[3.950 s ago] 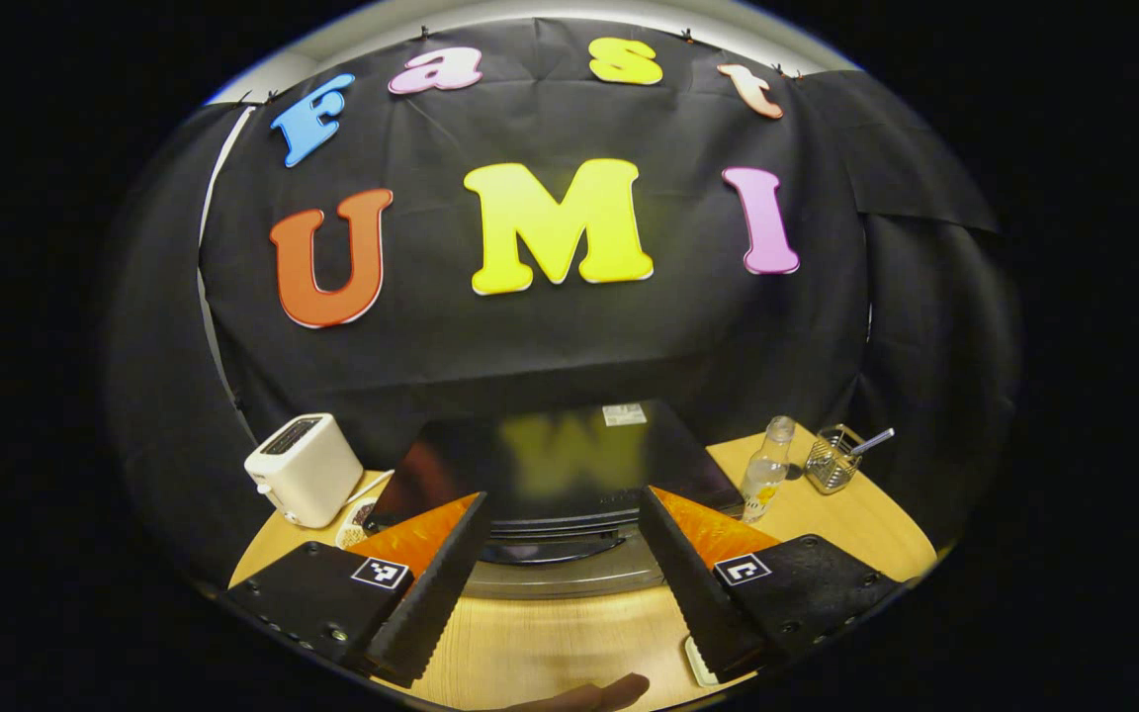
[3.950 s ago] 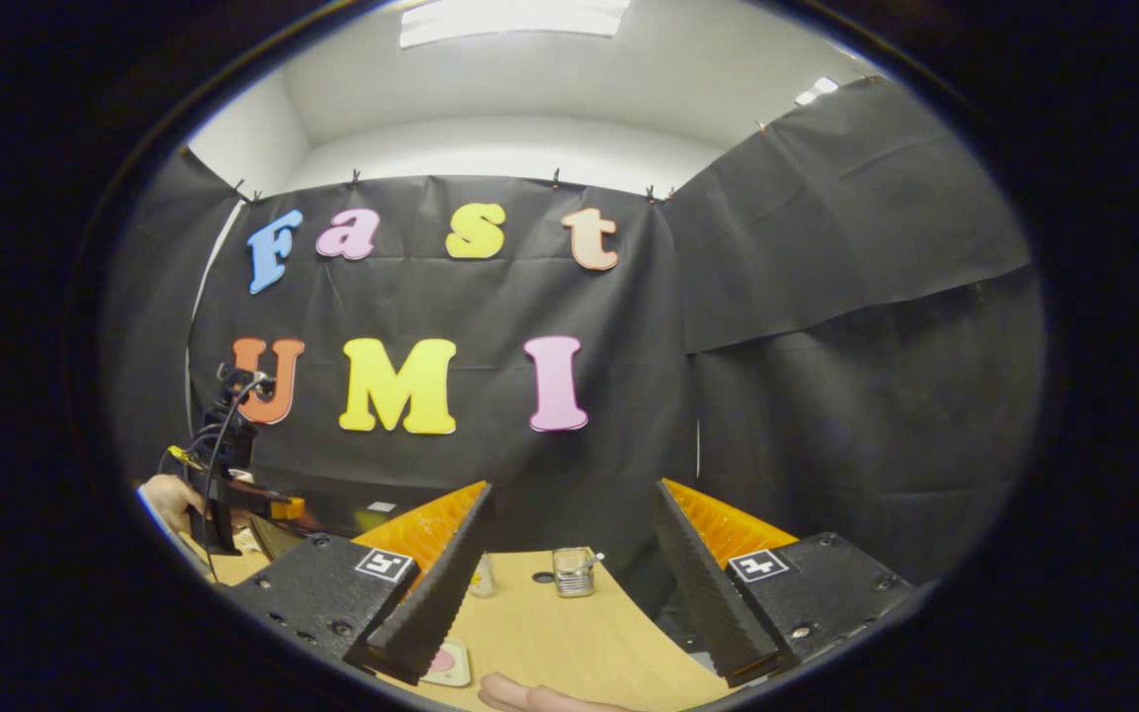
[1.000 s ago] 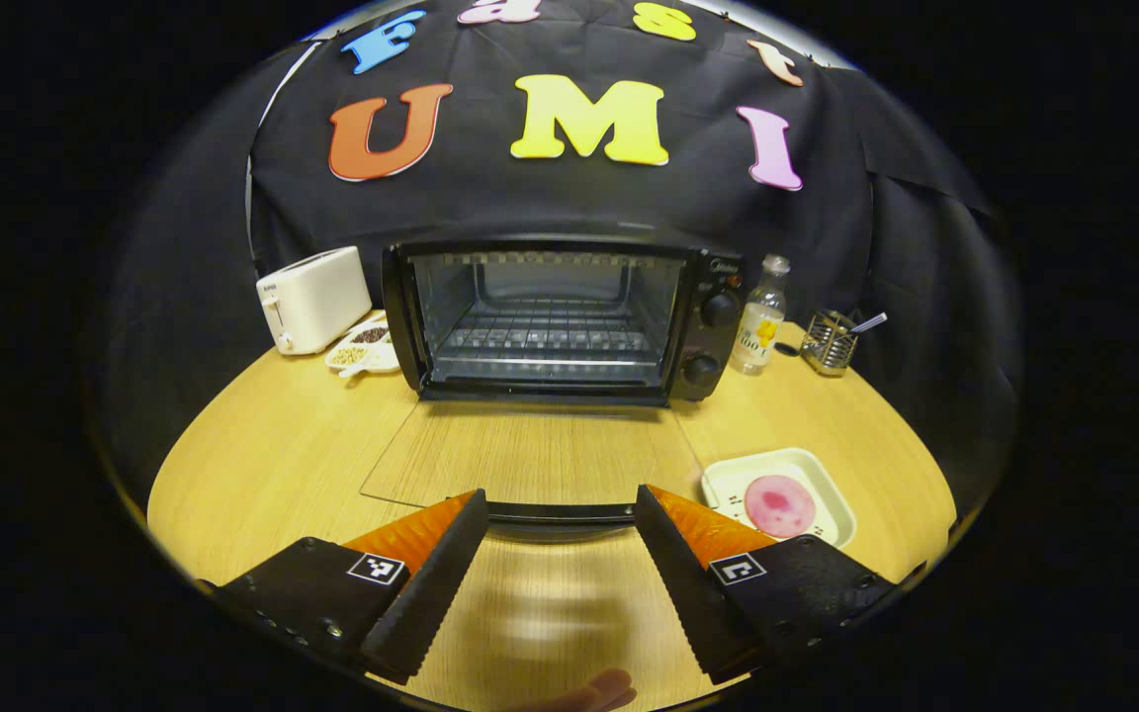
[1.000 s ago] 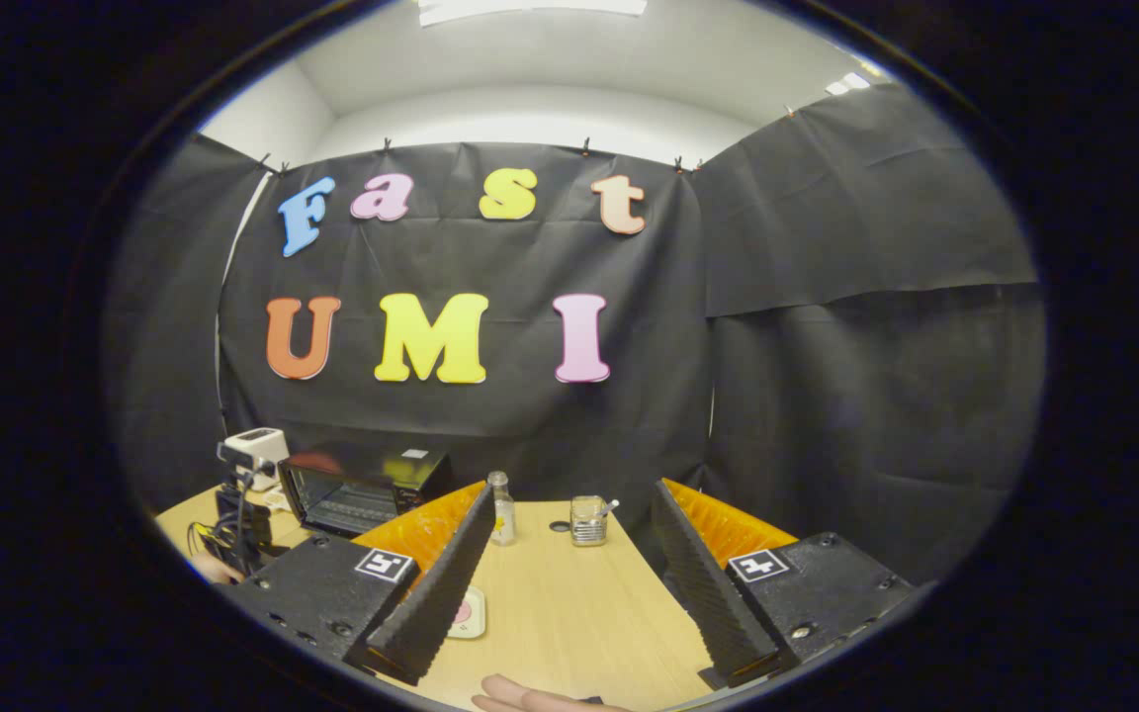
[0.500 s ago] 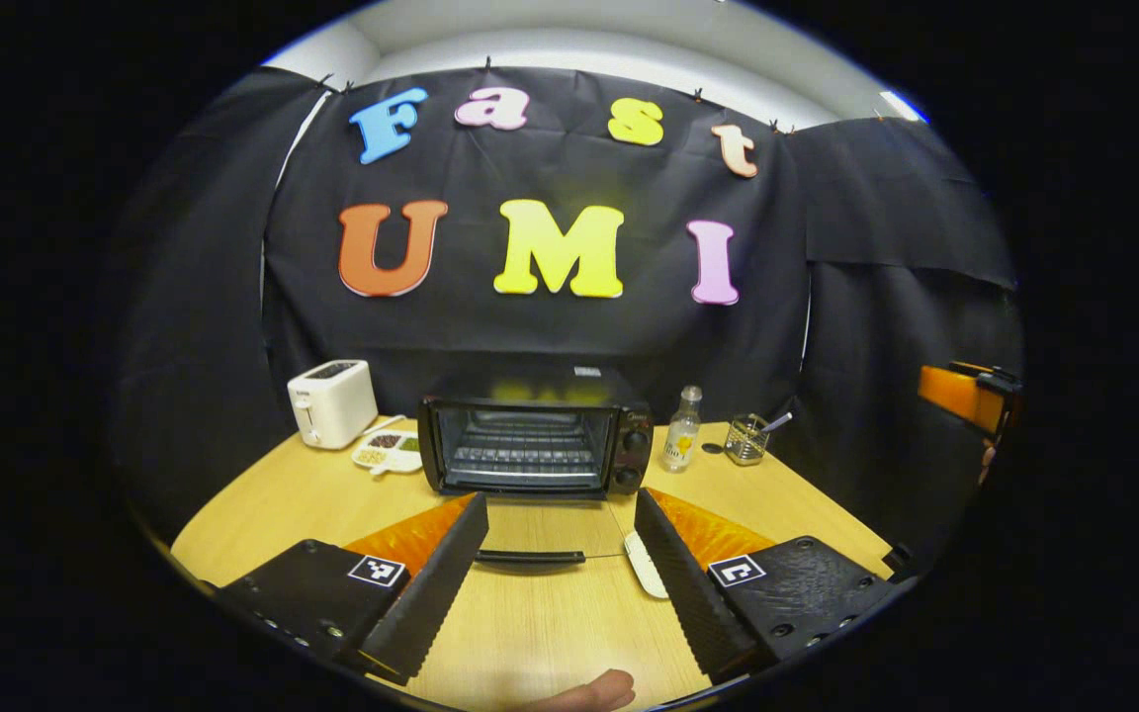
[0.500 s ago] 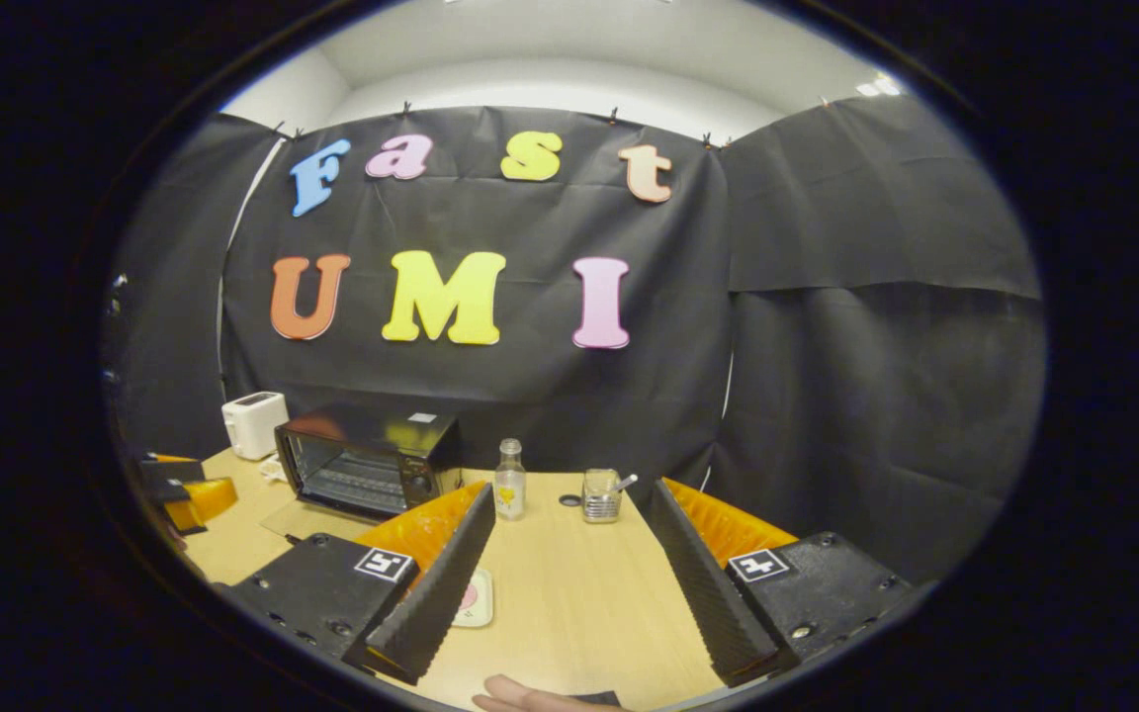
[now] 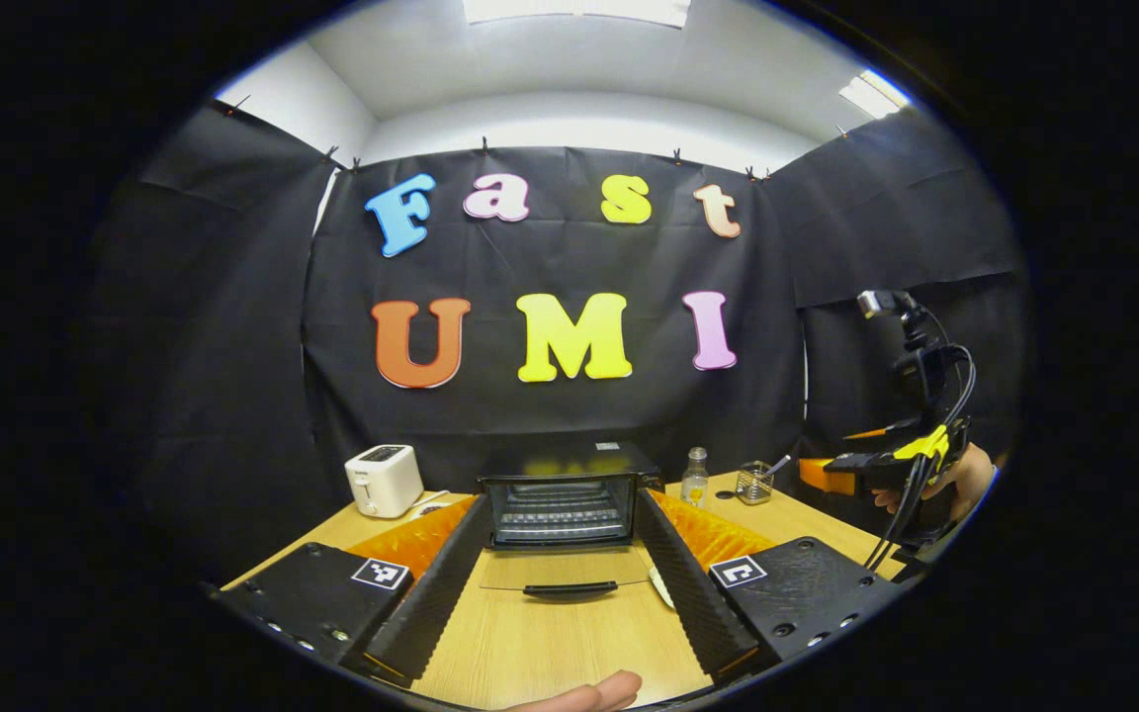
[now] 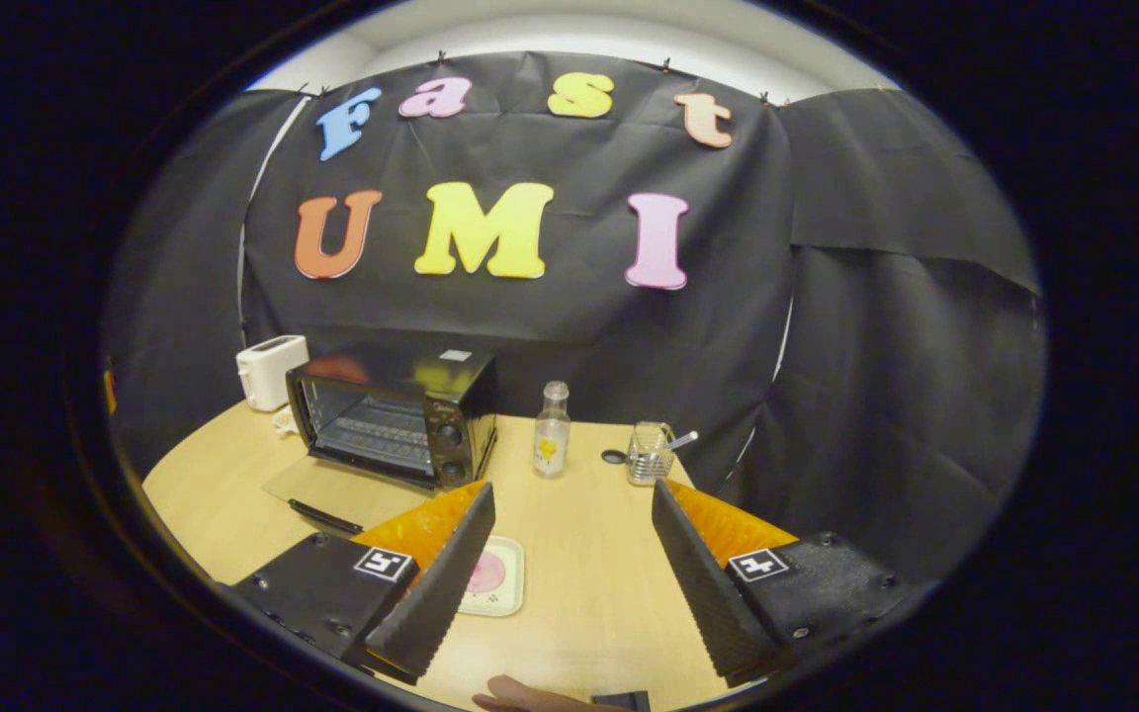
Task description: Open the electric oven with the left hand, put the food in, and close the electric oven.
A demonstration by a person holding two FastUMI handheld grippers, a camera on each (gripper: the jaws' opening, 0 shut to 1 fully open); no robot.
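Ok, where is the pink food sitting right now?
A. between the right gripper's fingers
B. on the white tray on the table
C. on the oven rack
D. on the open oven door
B: in the right gripper view the pink food lies on the white tray on the table, in front of the oven, whose door is folded down.

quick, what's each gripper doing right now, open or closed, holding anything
Left hand-held gripper: open, holding nothing.
Right hand-held gripper: open, holding nothing.

Oven door (image 7: 566, 578) now open, flat
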